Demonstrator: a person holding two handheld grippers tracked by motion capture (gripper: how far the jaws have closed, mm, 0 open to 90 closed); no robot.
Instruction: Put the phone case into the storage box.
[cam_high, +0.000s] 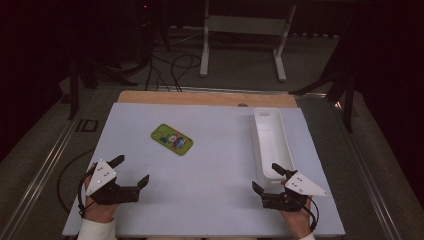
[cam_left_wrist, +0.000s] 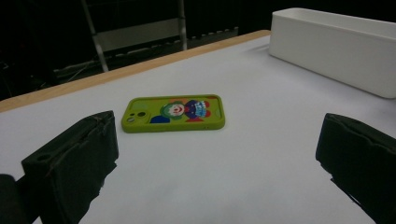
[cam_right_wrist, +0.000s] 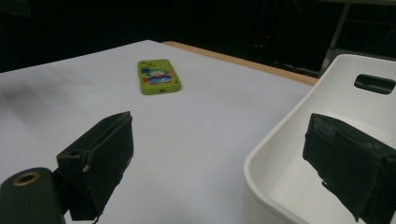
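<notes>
both grippers (cam_high: 132, 171) (cam_high: 265, 177) gape (empty); green phone case (cam_high: 172, 139) lies beyond.

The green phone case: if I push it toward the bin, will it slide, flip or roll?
The green phone case lies flat and thin on the smooth white table, so it will probably slide rather than tip or roll. Its matte, rubbery-looking rim may drag a little. Being so low, it may be awkward for the left gripper to pinch from above; grip across its edges.
</notes>
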